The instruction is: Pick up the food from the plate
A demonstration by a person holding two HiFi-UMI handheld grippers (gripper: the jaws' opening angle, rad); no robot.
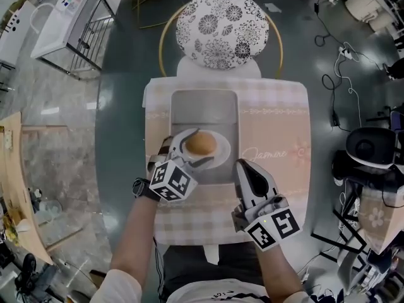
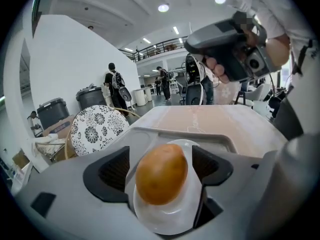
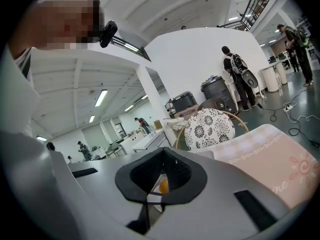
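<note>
Straddling the brown bun (image 2: pixel 161 173) on the white plate (image 2: pixel 167 219), the left gripper (image 1: pixel 192 150) stands wide, its pads not pressing it. Right gripper (image 1: pixel 242 165) sits beside the gray tray (image 1: pixel 205 106), jaws together.

**Bun between the left gripper's spread jaws**

The left gripper (image 1: pixel 199 149) has its jaws apart on either side of a brown bun (image 1: pixel 201 143) on a white plate (image 1: pixel 223 151). Under it is a grey tray (image 1: pixel 205 106). The right gripper (image 1: pixel 243 166) is just to its right, over the tablecloth (image 1: pixel 278 125).
</note>
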